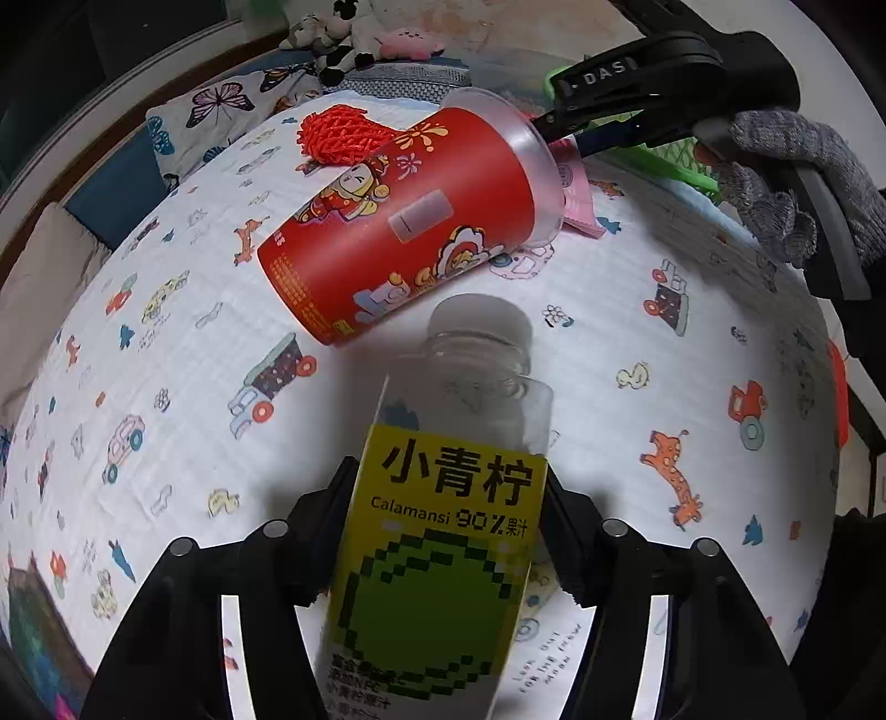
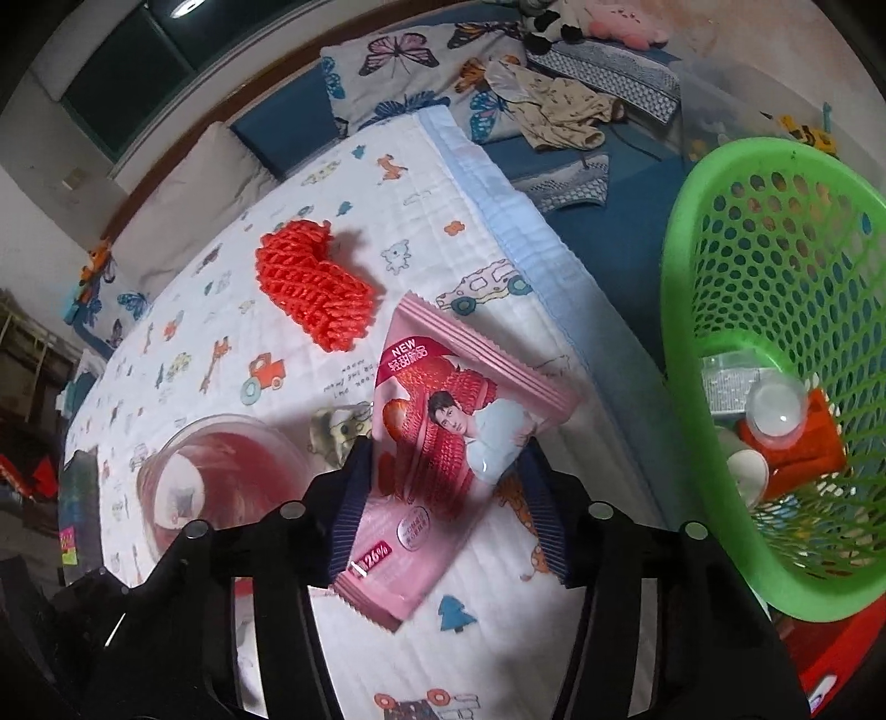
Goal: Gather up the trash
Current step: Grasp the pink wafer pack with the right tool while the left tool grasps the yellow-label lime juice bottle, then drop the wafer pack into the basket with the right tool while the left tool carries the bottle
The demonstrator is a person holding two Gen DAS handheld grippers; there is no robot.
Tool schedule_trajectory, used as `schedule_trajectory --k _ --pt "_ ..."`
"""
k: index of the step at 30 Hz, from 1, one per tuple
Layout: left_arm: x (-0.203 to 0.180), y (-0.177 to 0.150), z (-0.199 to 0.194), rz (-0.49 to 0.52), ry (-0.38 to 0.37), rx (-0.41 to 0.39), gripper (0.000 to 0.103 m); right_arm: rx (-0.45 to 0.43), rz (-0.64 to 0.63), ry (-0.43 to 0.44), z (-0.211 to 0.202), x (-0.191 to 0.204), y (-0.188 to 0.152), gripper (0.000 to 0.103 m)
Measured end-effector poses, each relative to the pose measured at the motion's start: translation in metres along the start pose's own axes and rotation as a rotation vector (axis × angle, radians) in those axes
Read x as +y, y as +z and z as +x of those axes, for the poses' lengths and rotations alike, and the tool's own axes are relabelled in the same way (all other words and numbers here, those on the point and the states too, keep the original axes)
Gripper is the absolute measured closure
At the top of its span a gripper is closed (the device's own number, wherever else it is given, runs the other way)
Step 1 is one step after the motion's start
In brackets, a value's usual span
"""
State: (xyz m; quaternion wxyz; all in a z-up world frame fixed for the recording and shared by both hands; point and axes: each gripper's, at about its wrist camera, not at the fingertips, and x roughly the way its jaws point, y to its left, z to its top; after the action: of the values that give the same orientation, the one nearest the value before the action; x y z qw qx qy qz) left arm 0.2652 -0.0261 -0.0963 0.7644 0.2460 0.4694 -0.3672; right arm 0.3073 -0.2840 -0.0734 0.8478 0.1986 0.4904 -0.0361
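My left gripper (image 1: 448, 493) is shut on a clear bottle (image 1: 443, 531) with a yellow-green Calamansi label, held above the bed. A red printed cup (image 1: 398, 221) with a clear lid lies on its side beyond it; its lid also shows in the right wrist view (image 2: 216, 476). An orange foam net (image 1: 343, 135) lies behind the cup and in the right wrist view (image 2: 313, 288). My right gripper (image 2: 443, 448) is shut on a pink snack wrapper (image 2: 443, 443), seen beside the cup in the left wrist view (image 1: 576, 194). The green mesh basket (image 2: 714, 232) stands right of it.
The bed is covered by a white quilt (image 2: 387, 183) with cartoon prints. The basket holds several discarded items (image 2: 786, 432). Butterfly pillows (image 2: 398, 61), clothes (image 2: 559, 105) and plush toys (image 1: 354, 33) lie at the far end.
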Motion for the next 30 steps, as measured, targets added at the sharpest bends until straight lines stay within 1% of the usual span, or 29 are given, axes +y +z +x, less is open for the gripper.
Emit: schedule_trajectory --k 8,14,21,26,30 --pt "-0.005 -0.011 -0.016 -0.071 -0.026 -0.018 0.046 -0.066 -0.032 0.045 -0.036 -0.006 -0.006 0.050" --pt "-0.017 -0.004 -0.039 -0.100 -0.051 -0.059 0.046 -0.124 -0.029 0.050 -0.068 -0.028 -0.006 0.050" --pt "-0.046 0.026 -0.058 -0.065 -0.070 -0.117 0.046 -0.167 -0.003 -0.023 -0.099 -0.082 -0.003 0.050" --pt "-0.071 0.061 -0.059 -0.043 -0.094 -0.139 0.046 -0.192 0.008 -0.095 -0.115 -0.122 0.001 0.050" --pt "-0.088 0.090 -0.057 -0.045 -0.116 -0.159 0.046 -0.210 0.011 -0.157 -0.120 -0.153 0.003 0.048"
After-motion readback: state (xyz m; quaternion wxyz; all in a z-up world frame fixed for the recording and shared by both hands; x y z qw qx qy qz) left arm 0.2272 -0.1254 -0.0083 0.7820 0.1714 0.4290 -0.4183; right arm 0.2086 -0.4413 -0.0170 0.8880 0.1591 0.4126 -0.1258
